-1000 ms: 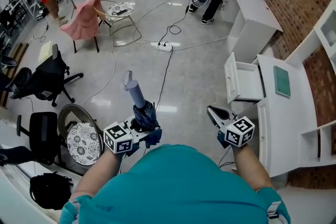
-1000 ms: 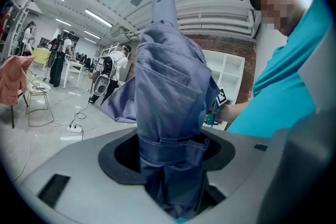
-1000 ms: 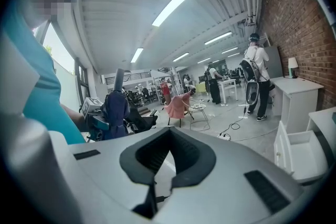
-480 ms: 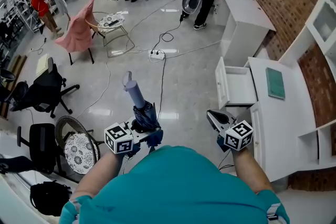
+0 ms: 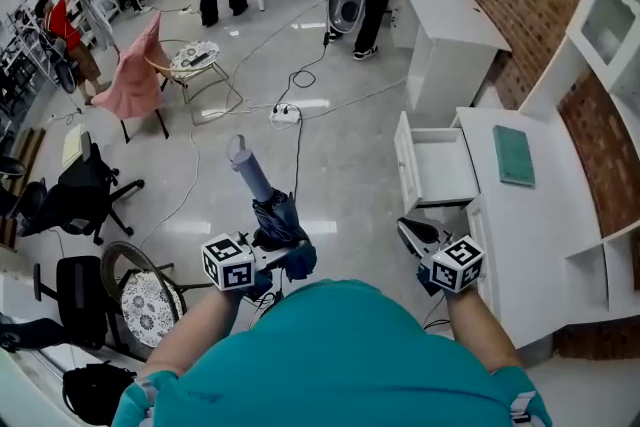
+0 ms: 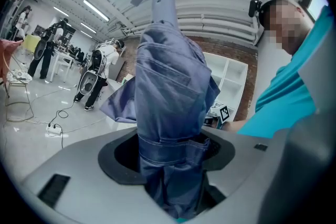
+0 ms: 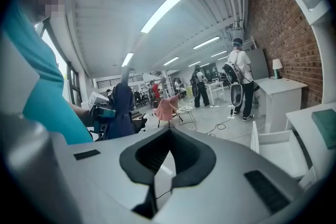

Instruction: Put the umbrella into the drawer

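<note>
A folded blue umbrella point(image 5: 266, 206) stands nearly upright, its grey handle end up, with my left gripper point(image 5: 276, 251) shut round its strapped lower part. In the left gripper view the umbrella's cloth point(image 6: 168, 102) fills the gap between the jaws of that gripper point(image 6: 170, 165). My right gripper point(image 5: 406, 228) is shut and holds nothing; its tip points towards the open white drawer point(image 5: 441, 171) just ahead, at the right. From the right gripper view point(image 7: 169, 131) the drawer point(image 7: 278, 150) shows at the right, the umbrella point(image 7: 122, 107) at the left.
The drawer belongs to a white desk point(image 5: 540, 225) on which a green book point(image 5: 513, 155) lies, against a brick wall. A power strip point(image 5: 283, 113) with cables lies on the floor ahead. Office chairs point(image 5: 85, 195) and a patterned round seat point(image 5: 150, 300) stand at the left. People stand far off.
Both grippers have travelled forward across the floor together; the open drawer and desk now lie closer to the right gripper. The hold on the umbrella is unchanged.
</note>
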The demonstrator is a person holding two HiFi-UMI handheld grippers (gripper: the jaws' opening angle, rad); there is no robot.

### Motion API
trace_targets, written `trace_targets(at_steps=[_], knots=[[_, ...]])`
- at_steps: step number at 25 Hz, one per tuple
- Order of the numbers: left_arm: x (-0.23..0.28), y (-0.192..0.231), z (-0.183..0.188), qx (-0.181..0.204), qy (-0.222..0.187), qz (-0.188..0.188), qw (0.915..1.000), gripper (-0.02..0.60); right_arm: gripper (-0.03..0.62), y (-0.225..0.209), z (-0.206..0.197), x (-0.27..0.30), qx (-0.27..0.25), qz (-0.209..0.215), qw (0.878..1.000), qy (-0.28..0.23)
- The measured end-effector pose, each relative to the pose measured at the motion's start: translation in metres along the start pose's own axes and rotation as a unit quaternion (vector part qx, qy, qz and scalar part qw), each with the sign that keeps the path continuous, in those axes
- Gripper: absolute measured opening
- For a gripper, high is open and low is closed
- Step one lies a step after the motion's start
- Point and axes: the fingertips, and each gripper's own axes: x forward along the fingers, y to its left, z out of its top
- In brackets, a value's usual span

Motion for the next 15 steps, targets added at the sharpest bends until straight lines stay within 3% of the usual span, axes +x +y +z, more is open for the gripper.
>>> trace_targets(at_steps=[8, 15], knots=[[-0.015, 0.056, 0.006, 0.008, -0.003, -0.012, 0.9999, 0.273, 0.021, -0.003, 0.014, 0.069, -0.012, 0.002, 1.000, 0.011], [-0.054, 0.137, 0.045, 0.033, 0.013, -0.012, 0.9993, 0.272, 0.021, 0.008, 0.051, 0.160, -0.010, -0.001, 1.000, 0.010]])
